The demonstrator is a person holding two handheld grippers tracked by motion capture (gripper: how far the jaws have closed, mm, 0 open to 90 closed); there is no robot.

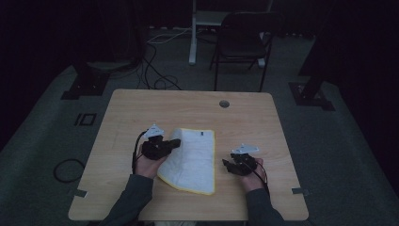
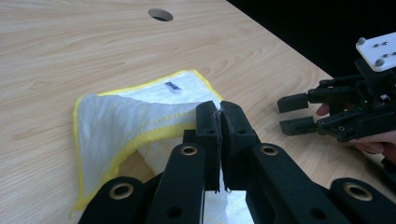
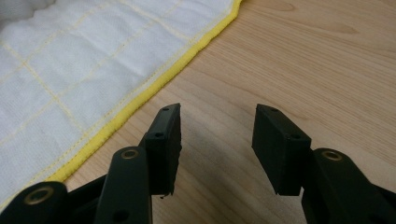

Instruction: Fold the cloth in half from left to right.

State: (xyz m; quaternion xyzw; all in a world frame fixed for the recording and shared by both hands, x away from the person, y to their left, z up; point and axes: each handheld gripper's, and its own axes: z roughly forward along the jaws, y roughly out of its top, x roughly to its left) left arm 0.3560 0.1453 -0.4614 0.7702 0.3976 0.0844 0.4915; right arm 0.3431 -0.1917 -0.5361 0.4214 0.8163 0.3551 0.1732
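The left gripper (image 2: 219, 112) is clamped on the raised edge of the white, yellow-edged cloth (image 1: 193, 157), which lies mid-table (image 1: 155, 101). The right gripper (image 3: 217, 140) stands with jaws apart and empty, just beside the cloth's yellow hem.

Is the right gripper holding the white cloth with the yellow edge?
No: in the right gripper view the right gripper has its jaws apart over bare table, beside the cloth's yellow edge and not touching it.

Cloth (image 2: 135, 116) corner pinched between left gripper (image 2: 219, 112) fingers (image 2: 208, 128), that bit hidden. Cloth label (image 2: 173, 87) too small to read. Right gripper view cuts cloth at left and top edges. High view dark; chair (image 1: 242, 40) top lost in shadow.
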